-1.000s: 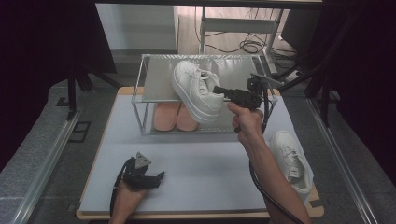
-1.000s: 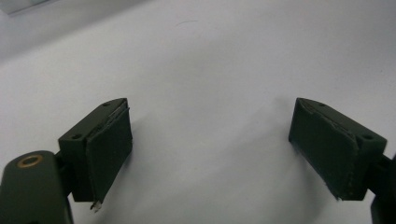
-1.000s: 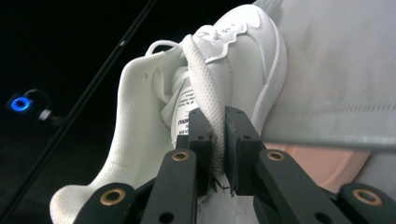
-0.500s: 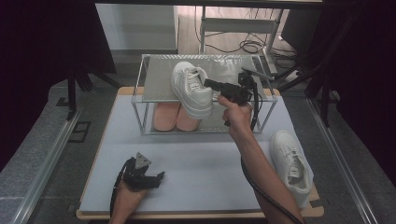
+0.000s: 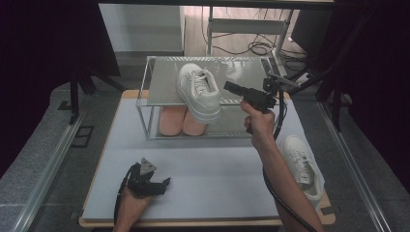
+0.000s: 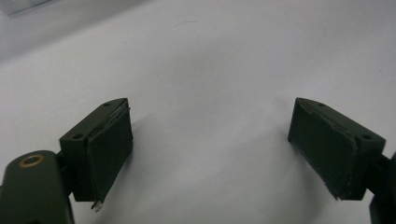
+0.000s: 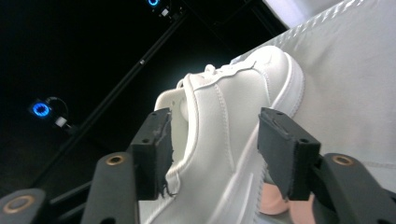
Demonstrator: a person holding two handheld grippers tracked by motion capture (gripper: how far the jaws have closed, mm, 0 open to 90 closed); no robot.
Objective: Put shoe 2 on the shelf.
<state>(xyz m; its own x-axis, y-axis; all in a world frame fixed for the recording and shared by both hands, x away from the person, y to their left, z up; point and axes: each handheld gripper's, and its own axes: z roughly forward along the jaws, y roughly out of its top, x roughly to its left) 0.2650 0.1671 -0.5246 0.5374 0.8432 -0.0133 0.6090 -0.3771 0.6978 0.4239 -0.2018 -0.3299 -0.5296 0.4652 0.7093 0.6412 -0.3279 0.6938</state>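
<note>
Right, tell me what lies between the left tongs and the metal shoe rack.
Bare grey tabletop only, in the high view, between left tongs and rack.

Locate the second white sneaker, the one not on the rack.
In the high view, the second white sneaker lies on the table near its right edge, just right of the person's right forearm, in front of the rack.

High view: table (image 5: 203, 183) evenly lit from above, surroundings near black, whole frame soft. Left gripper view: bright, diffuse; jaws cast faint blurred shadows on the white surface. Right gripper view: shoe (image 7: 224, 140) slightly overexposed against dark background, blue lamp (image 7: 41, 109) glowing with halo.
</note>
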